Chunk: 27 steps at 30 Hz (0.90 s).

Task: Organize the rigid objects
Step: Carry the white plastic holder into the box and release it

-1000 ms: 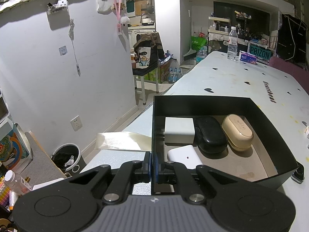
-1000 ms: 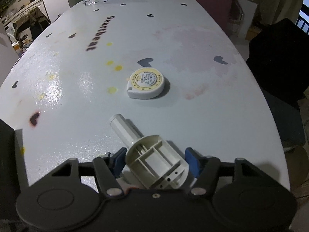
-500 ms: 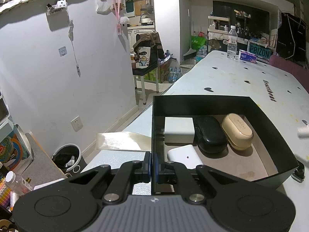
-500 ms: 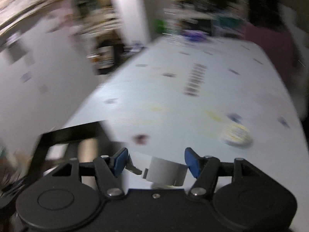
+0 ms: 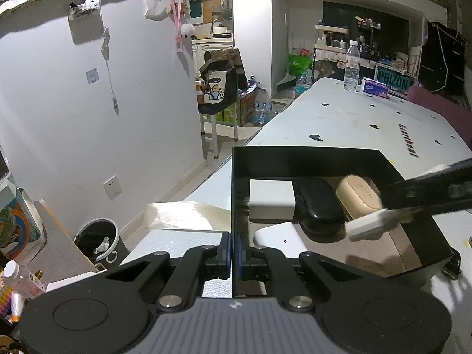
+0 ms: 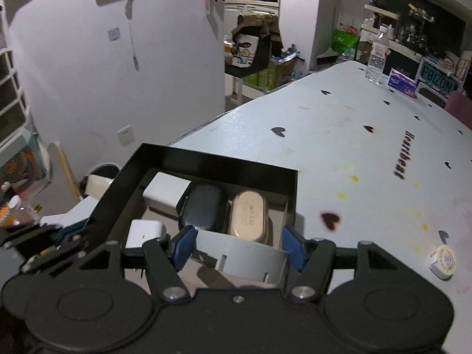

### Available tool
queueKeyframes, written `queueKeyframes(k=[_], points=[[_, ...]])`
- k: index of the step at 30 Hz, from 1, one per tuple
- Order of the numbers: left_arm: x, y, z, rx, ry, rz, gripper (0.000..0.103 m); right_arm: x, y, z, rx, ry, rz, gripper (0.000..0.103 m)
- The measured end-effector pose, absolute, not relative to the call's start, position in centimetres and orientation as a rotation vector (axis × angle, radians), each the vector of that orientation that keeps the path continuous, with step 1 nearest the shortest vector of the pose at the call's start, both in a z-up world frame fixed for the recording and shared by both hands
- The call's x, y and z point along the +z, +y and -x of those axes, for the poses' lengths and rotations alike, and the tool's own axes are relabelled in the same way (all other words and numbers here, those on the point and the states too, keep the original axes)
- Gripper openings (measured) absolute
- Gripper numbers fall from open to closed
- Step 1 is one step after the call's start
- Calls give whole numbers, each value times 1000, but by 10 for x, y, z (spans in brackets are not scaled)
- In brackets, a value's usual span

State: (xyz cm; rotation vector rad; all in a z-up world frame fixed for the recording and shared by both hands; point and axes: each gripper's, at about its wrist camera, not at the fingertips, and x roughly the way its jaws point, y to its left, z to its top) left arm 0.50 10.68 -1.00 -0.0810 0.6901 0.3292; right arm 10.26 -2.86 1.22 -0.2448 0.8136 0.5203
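At the black box's (image 5: 306,159) left wall my left gripper (image 5: 235,254) pinches the rim. Four items lie inside: two white blocks, one black case (image 5: 318,206), one beige case (image 5: 358,196). Above its right half, my right gripper (image 6: 237,249) clasps a white plastic part (image 5: 368,227). One tape measure (image 6: 444,261) remains on the worktop (image 6: 354,135).

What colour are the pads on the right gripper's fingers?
Blue pads; the right wrist view shows them best.

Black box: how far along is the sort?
Done: four items lie in the black box, including the black case and beige case. In hand: right hand-held gripper holds the white plastic part above the box; left hand-held gripper pinches its wall. Left: round tape measure on the table.
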Motion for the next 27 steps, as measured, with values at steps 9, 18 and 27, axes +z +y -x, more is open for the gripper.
queueKeyframes(k=[9, 18, 27], points=[[-10, 110, -4, 317, 690, 89, 3, -11, -23, -100, 480, 865, 255, 72], [-10, 109, -5, 317, 690, 85, 3, 1, -40, -99, 507, 898, 188, 73], [-10, 107, -6, 326, 692, 71, 3, 4, -48, -92, 521, 930, 175, 72]])
